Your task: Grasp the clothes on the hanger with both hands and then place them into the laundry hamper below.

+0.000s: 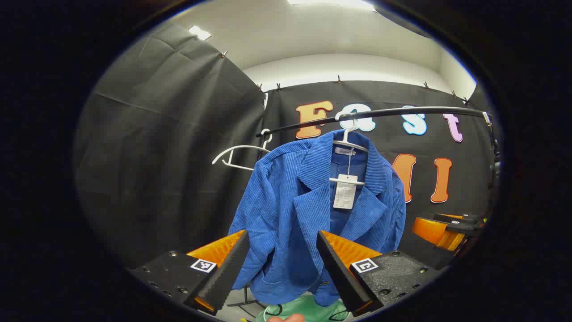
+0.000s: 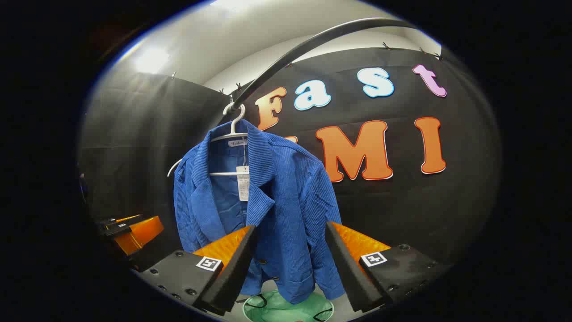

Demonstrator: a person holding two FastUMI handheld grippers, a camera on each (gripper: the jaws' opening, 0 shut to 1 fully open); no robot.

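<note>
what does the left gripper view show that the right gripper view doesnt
Left gripper view alone: a second, empty white hanger on the rail beside the jacket, and a fingertip at the bottom edge.

Right gripper view alone: the wide stretch of black cloth wall to the right of the jacket.

Both: the blue corduroy jacket on its white hanger, the black rail, the green laundry hamper below, the other gripper off to one side, and each gripper's own jaws open and short of the jacket.

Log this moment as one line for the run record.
phase: approach | left gripper: open, facing blue jacket | right gripper: open | jacket on white hanger on rail | green hamper below
</note>
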